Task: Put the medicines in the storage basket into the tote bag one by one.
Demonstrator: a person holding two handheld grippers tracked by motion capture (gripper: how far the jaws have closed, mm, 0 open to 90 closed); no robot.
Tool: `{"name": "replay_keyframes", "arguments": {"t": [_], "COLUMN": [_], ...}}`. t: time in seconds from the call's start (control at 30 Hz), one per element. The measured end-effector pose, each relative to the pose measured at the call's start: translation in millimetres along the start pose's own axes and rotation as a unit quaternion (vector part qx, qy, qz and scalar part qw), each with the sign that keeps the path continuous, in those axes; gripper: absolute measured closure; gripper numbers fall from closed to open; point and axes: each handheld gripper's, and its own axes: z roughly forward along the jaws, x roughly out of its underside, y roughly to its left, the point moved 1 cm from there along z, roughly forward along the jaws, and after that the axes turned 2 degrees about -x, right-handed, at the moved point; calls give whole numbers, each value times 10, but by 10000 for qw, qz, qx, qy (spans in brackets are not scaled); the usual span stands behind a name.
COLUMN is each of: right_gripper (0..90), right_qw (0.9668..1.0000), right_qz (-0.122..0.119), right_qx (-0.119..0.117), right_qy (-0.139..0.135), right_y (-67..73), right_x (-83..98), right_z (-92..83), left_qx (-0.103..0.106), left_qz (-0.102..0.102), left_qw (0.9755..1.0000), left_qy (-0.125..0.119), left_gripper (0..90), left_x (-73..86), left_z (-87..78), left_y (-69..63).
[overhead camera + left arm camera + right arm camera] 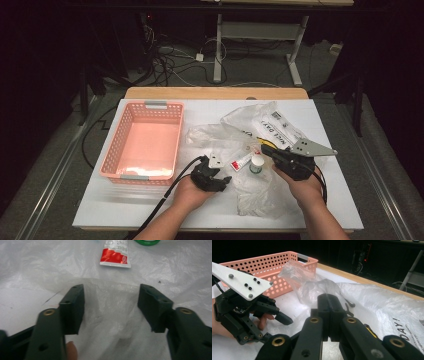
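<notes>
Left gripper (111,310) jaws half-open astride thin clear plastic bag (110,302), right gripper (329,312) clamped shut on it beside red-and-white tube (115,255); risks tearing film.

You've got a crinkled translucent plastic bag (250,187) spread flat on the white table, a fold of it between your left gripper's jaws; a small red-and-white tube (115,255) lies on it.

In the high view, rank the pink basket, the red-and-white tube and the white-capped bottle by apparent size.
1. pink basket, by far the largest.
2. and 3. red-and-white tube and white-capped bottle look alike in size; the plastic bag partly hides the tube, so no ranking.
</notes>
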Motion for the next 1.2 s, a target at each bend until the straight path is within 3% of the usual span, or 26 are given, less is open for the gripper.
{"name": "replay_keyframes", "arguments": {"t": [0.07, 0.13, 0.3, 0.47, 0.57, 0.8, 1.2], "right_gripper": [900, 900, 900, 900, 900, 900, 900], "right_qw": [10000, 10000, 10000, 10000, 10000, 10000, 9999], "right_qz": [6, -11, 0, 4, 22, 18, 49], "right_qx": [3, -10, -14, -4, 21, 51, 142], "right_qy": [14, 20, 23, -3, -11, -30, -75], "right_y": [7, 12, 5, -13, -15, -16, -22], "right_x": [2, 5, 13, 16, 17, 37, 53], "right_z": [9, 15, 16, -1, -8, 9, 27], "left_qx": [56, 72, 118, 142, 151, 162, 84], "left_qz": [72, 110, -77, -109, -142, -190, -247], "left_qw": [9999, 9999, 9999, 9997, 9990, 9944, 9875], "left_qy": [-48, -72, -95, -149, -388, -1023, -1552], "left_gripper": [512, 653, 882, 886, 886, 886, 886], "left_x": [-1, -6, -11, 1, 29, 103, 163], "left_z": [-1, 4, 8, -6, -48, -151, -237], "left_y": [-8, -16, 20, 29, 36, 43, 39]}}
